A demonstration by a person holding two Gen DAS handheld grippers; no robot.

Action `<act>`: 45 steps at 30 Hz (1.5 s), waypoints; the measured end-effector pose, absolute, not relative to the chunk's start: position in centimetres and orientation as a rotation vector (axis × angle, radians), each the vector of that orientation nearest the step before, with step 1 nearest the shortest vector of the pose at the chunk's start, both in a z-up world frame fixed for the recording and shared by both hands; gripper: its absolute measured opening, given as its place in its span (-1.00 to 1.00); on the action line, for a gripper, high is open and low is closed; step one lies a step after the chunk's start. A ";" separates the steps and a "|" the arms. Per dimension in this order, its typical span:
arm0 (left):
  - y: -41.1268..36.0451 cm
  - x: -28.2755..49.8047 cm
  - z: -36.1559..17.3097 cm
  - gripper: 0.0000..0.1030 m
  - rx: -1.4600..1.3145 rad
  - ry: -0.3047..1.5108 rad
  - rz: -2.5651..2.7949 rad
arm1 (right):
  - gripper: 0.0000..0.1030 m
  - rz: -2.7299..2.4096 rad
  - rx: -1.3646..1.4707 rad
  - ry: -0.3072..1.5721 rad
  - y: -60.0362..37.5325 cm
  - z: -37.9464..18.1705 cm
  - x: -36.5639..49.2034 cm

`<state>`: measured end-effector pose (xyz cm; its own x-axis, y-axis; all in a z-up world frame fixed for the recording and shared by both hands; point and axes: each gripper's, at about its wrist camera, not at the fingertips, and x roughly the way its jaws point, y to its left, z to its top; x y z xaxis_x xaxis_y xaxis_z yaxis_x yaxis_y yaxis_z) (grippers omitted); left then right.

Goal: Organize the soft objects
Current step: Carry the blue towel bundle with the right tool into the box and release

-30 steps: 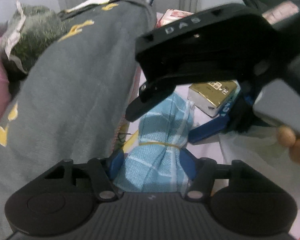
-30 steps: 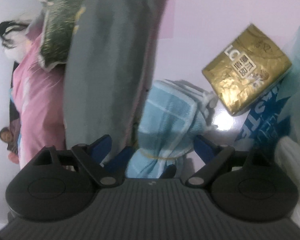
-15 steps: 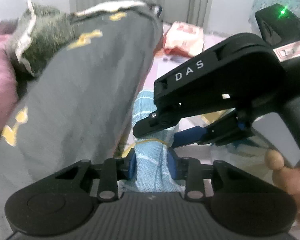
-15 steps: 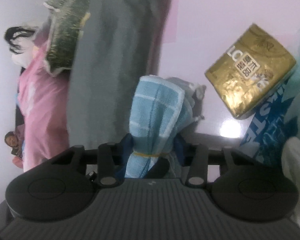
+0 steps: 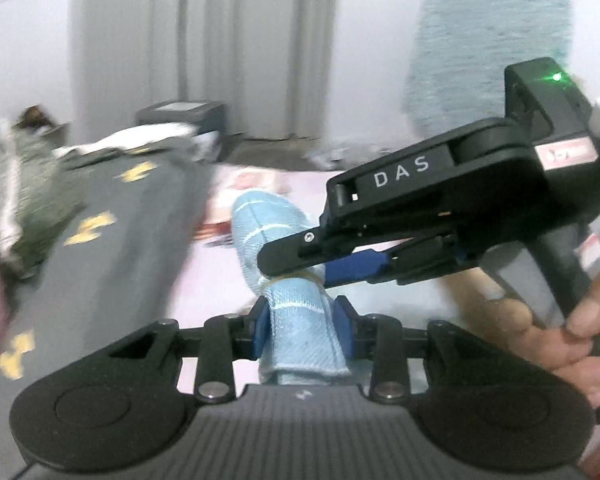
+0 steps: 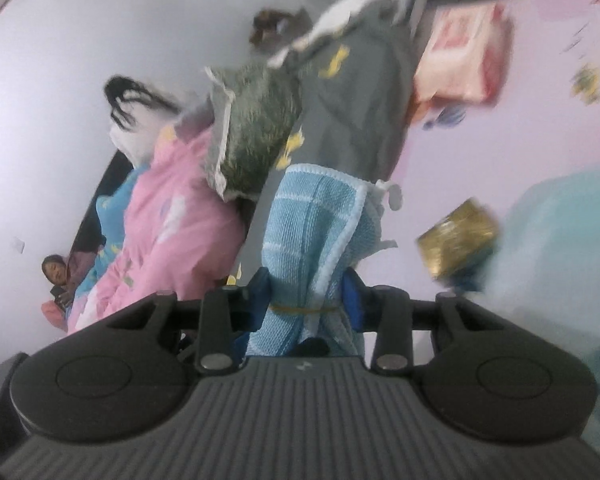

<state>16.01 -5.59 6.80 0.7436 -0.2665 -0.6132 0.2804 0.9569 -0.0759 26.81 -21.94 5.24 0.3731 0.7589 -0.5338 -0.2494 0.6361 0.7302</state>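
A light blue checked towel [image 5: 268, 220], rolled and bound with a yellow rubber band [image 6: 300, 309], hangs above the pale pink bed. My left gripper [image 5: 304, 322] pinches one end of the roll; its jaws are easing open slightly with the towel still pressed between the pads. In the left wrist view my right gripper [image 5: 296, 268] comes in from the right and clamps the roll just beyond the band. The right wrist view shows the right gripper [image 6: 306, 300], jaws still closing, squeezing the towel [image 6: 316, 216] at the band.
A grey garment [image 5: 100, 260] with yellow marks lies to the left, with a green fuzzy cushion [image 6: 256, 120] and a pink blanket [image 6: 172, 216] beyond it. A gold packet [image 6: 456, 240] and a pink packet [image 6: 464, 64] rest on the bed. A hand [image 5: 560, 332] holds the right gripper.
Both grippers closed on the blue towel roll and lifted it off the bed. Both views have tilted upward, and the bed and gold packet dropped away.
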 end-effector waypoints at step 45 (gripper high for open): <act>-8.5 12.9 5.6 0.58 -0.131 0.639 -0.429 | 0.48 0.120 0.423 0.832 -48.9 5.2 14.1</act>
